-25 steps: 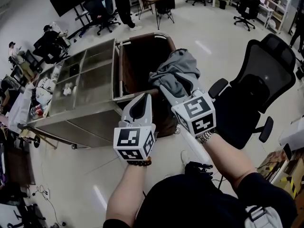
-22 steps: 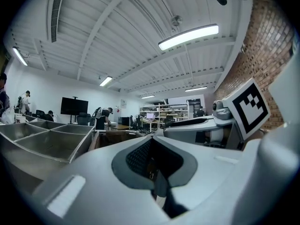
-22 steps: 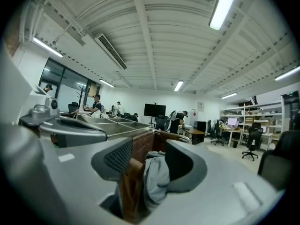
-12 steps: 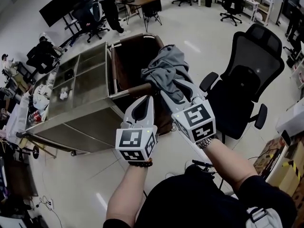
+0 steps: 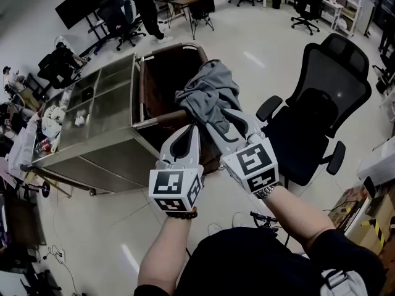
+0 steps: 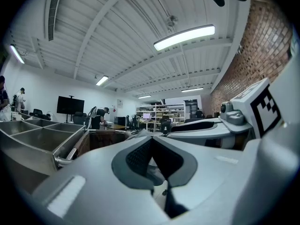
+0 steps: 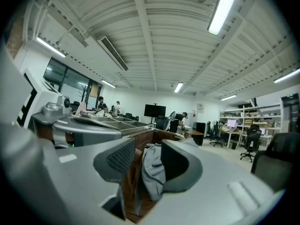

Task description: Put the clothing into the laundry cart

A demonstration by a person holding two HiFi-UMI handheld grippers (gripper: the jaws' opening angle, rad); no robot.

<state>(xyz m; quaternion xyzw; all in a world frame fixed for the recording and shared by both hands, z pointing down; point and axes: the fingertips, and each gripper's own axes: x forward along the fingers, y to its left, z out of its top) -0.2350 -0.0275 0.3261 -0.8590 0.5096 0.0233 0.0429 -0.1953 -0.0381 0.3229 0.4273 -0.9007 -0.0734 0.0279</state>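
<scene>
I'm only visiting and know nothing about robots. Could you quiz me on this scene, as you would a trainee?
1. What does the grey garment hang over? A) the office chair B) the brown laundry cart C) a desk
2. Fill in: the garment is gripped by the ____ gripper.
3. True or false: the left gripper holds something.
Key: 1 B. 2 right; the right gripper has the cloth between its jaws. 3 false; its jaws are together, with nothing in them.
</scene>
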